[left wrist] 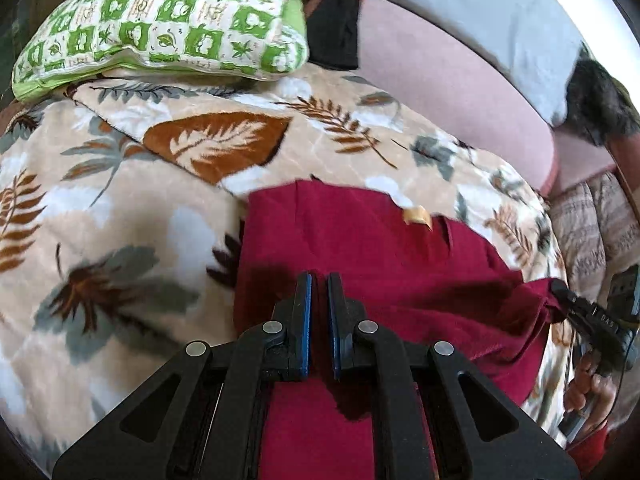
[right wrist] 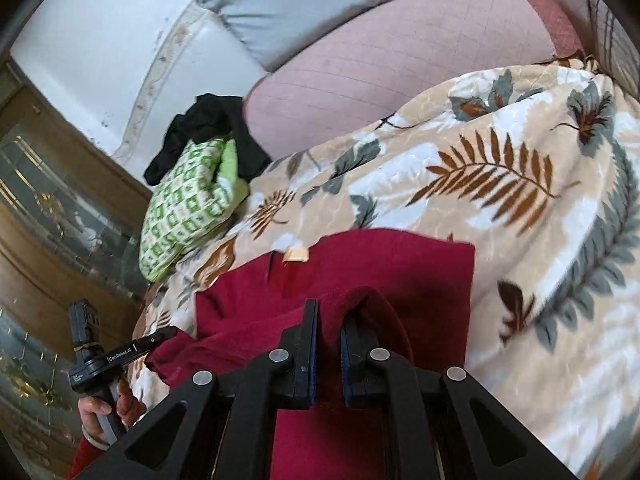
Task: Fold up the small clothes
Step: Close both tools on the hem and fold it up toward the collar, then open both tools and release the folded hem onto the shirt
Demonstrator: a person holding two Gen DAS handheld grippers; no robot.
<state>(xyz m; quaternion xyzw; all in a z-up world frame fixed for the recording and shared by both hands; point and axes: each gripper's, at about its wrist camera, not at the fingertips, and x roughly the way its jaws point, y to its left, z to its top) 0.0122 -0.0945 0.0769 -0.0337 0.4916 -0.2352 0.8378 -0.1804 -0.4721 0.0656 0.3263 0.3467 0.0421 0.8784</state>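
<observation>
A dark red garment (left wrist: 360, 248) is spread on a leaf-patterned blanket (left wrist: 120, 200) covering the bed. The left gripper (left wrist: 319, 280) is held over the near part of the garment, its jaws nearly together with only a narrow gap and nothing between them. The right gripper (right wrist: 330, 312) has its jaws clamped on a raised fold of the garment (near edge). A green checked pillow (left wrist: 160, 20) lies at the far left.

Leaf-print blanket (left wrist: 120, 208) carries red garment (left wrist: 360, 248) and green checked pillow (left wrist: 168, 20)
</observation>
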